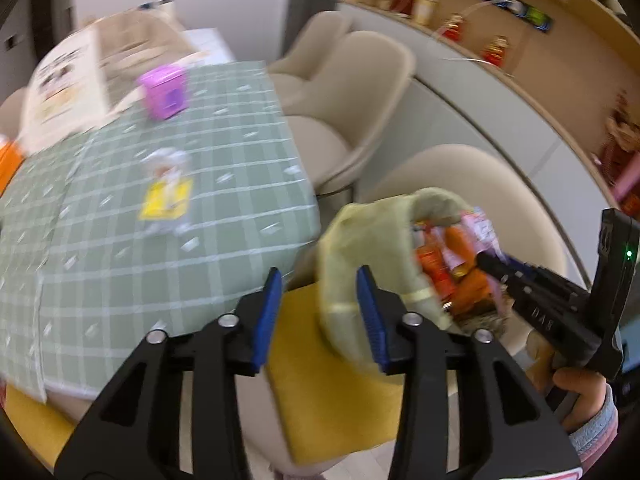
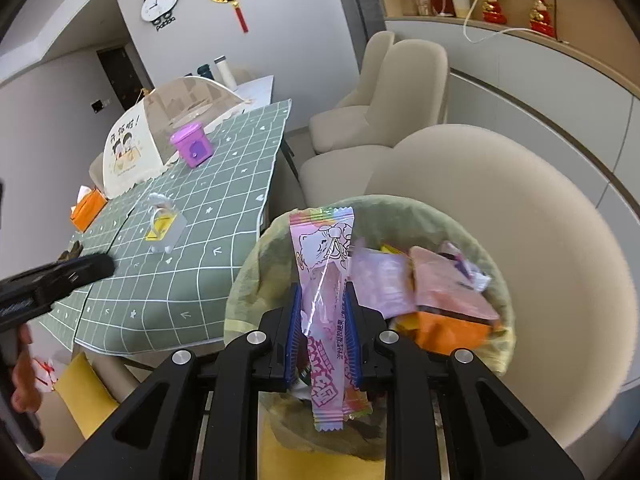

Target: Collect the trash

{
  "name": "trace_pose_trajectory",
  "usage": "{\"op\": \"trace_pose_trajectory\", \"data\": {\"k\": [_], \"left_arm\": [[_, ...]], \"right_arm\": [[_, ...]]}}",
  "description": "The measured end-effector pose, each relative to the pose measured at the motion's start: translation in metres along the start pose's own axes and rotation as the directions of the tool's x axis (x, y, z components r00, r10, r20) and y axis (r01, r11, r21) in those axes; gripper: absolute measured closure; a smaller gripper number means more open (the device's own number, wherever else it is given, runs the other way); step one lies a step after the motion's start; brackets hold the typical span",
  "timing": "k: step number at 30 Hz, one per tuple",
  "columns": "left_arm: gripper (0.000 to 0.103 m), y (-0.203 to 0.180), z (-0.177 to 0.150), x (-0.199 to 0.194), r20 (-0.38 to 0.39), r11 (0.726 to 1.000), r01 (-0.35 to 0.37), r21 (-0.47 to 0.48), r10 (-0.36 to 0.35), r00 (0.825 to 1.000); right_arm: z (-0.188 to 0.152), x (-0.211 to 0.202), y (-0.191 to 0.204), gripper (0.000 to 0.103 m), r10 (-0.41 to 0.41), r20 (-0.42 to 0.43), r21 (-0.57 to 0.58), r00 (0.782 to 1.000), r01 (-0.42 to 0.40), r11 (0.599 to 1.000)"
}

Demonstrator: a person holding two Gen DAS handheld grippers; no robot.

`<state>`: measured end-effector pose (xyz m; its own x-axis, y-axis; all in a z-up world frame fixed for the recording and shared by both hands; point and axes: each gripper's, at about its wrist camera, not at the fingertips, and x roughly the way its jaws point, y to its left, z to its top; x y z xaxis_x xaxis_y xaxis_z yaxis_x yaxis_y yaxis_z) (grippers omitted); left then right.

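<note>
Item: pink candy wrapper (image 2: 330,312), pinched between the blue pads of the right gripper (image 2: 325,336) and held directly above the lined trash bin (image 2: 240,292), presumably so that letting go drops it among the orange and pink packets (image 2: 440,304) already inside. Left gripper (image 1: 318,314): jaws apart, holding nothing, poised near the bin's rim (image 1: 340,240) just off the edge of the green checked tablecloth (image 1: 160,240), where a yellow-and-white packet (image 1: 166,196) and a purple box (image 1: 164,94) remain, the packet probably next. Obscured: the left view is motion-blurred, so the packet's print is unreadable, and the bin's base is hidden behind the gripper bodies.
</note>
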<state>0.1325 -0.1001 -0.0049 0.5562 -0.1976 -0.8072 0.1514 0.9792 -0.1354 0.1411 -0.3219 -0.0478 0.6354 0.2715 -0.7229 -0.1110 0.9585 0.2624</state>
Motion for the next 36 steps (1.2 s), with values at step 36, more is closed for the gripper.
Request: {"op": "trace_pose_trajectory", "data": {"k": [36], "left_arm": [[0.053,0.108,-0.146,-0.164,0.272,0.983,-0.154,0.103,0.121,0.955]], "right_arm": [[-0.134,-0.132,0.221,0.054,-0.076,0.195,-0.070,0.978,0.091,0.993]]}}
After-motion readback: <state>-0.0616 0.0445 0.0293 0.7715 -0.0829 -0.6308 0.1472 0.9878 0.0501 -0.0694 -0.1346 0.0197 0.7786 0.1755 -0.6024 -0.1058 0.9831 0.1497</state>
